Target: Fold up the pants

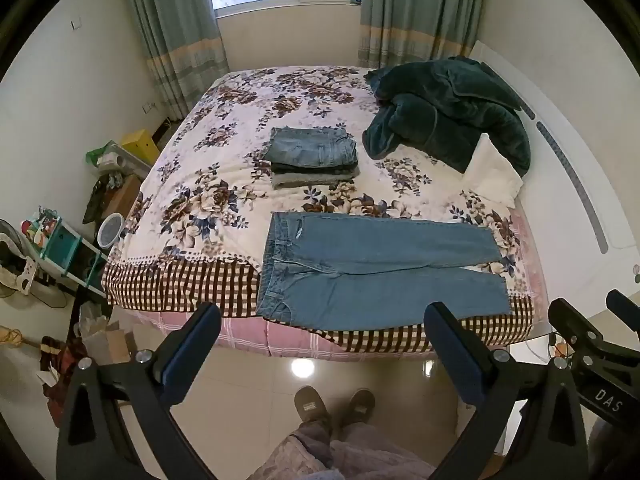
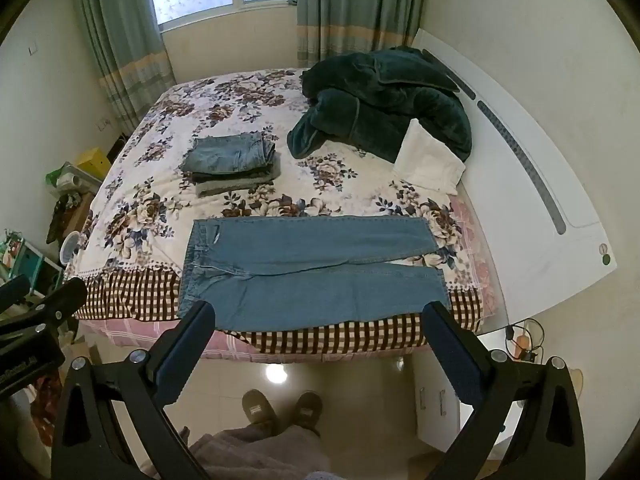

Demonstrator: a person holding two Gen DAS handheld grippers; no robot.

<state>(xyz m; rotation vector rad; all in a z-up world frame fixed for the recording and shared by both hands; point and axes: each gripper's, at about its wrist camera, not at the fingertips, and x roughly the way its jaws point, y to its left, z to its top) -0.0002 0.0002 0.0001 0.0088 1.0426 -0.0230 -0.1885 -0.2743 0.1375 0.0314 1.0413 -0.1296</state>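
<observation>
A pair of light blue jeans [image 1: 376,268] lies flat on the near edge of the bed, waist to the left, legs to the right; it also shows in the right wrist view [image 2: 312,272]. My left gripper [image 1: 324,316] is open and empty, held above the floor just short of the bed's edge. My right gripper [image 2: 320,314] is open and empty, at the same distance from the jeans. The right gripper's body shows at the right of the left wrist view [image 1: 592,340].
A stack of folded jeans [image 1: 314,156] lies mid-bed on the floral cover [image 1: 224,184]. A dark green blanket [image 1: 448,116] and a white pillow [image 1: 494,172] lie at the right by the headboard. Cluttered shelves [image 1: 60,248] stand left. My slippered feet [image 1: 332,404] are on the tiled floor.
</observation>
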